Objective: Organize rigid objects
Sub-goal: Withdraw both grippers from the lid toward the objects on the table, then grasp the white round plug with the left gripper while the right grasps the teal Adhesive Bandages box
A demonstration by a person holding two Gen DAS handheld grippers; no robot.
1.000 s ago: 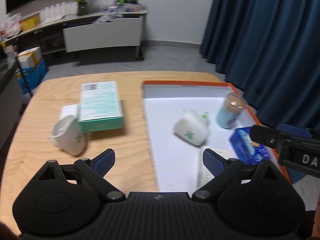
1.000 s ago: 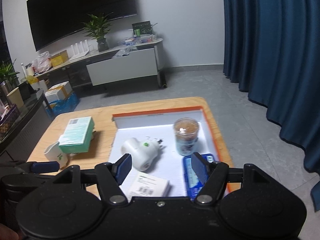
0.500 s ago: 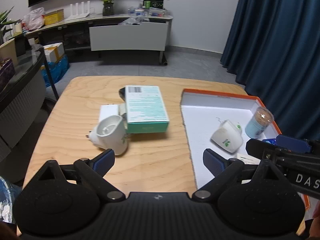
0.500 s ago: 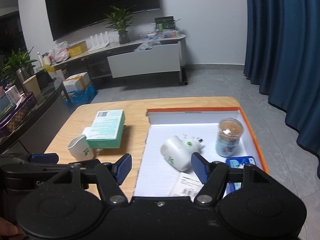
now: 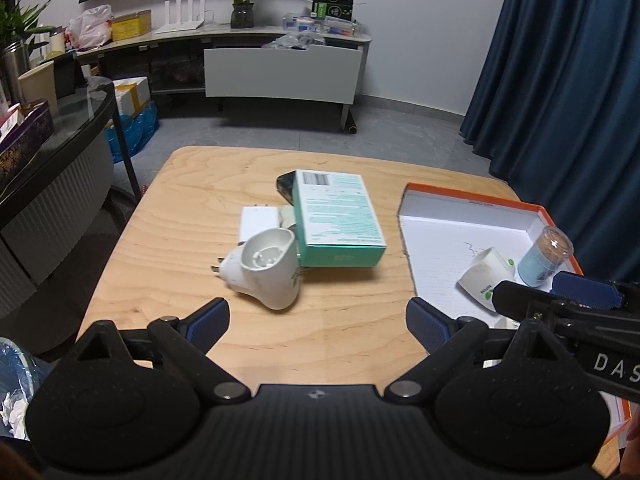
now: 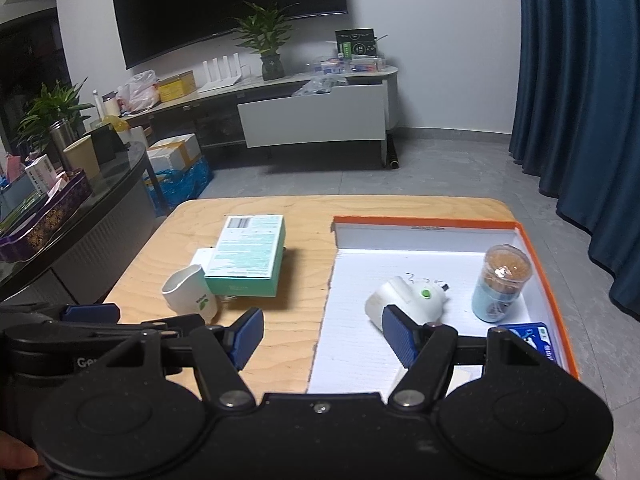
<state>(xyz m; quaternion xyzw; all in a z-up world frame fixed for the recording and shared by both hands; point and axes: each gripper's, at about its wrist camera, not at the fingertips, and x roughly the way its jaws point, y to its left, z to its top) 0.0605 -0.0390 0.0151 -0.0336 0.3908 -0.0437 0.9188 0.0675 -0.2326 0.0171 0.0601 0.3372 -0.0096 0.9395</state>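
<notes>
Currently both tongs spread, empty. Risk: left tongs [image 5: 318,316] nudging white plug adapter [image 5: 264,268] at 12 o'clock topples leaning teal box [image 5: 338,220].

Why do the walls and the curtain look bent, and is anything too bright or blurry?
Left wrist view: the fisheye lens bows the curtain and darkens the corners; the teal box is sharp, its print too small to read. Right wrist view: same bending; the orange-rimmed tray has a glaring white floor, and the television is plain black.
</notes>
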